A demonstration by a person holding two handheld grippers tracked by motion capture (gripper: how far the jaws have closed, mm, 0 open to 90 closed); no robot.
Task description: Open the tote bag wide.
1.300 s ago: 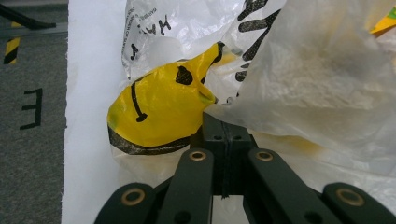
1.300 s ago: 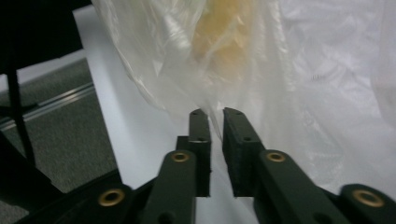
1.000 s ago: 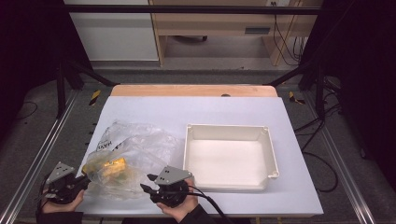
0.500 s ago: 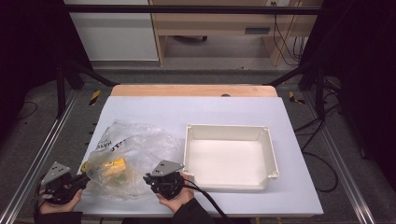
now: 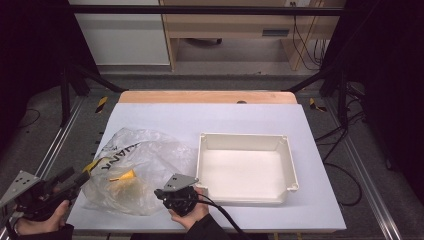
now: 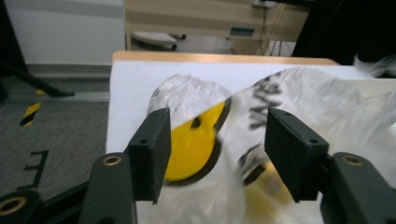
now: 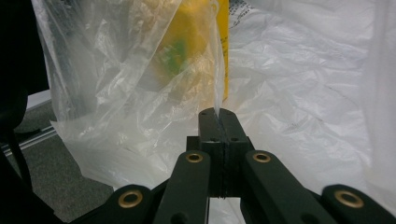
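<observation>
A: Item one, the plastic bag [image 5: 137, 170]. Location?

B: Front left part of the white table [image 5: 240, 117], lying crumpled, clear film with dark lettering. A yellow item [image 5: 122, 176] sits inside it, blurred through the film; what it is cannot be told.

A: Item two, the right gripper [image 5: 161, 193].

B: At the bag's front right edge, held in a hand [image 5: 187, 212] at the table's near edge. In the right gripper view its jaws are pressed together with a fold of the bag's film pinched between them, and the film rises straight up from the tips.

A: Item three, the left gripper [image 5: 82, 177].

B: At the bag's left edge, off the table's front left corner. In the left gripper view its jaws stand wide apart, with the bag's film and a yellow patch [image 6: 194, 142] lying between and beyond them. Contact with the film cannot be told.

A: Surroundings?

B: A white tray [image 5: 287, 170], right of the bag, just beside it, its near left corner close to the right gripper. A wooden strip [image 5: 207, 97] along the table's far edge. Beyond that, a wooden bench [image 5: 235, 30] and a white cabinet [image 5: 122, 37]. Cables [image 5: 340, 165] on the floor at the right.

A: Obstructions?

B: The bag's own folds veil the yellow item. A black cable [image 5: 222, 216] trails from the right gripper toward the person.
</observation>
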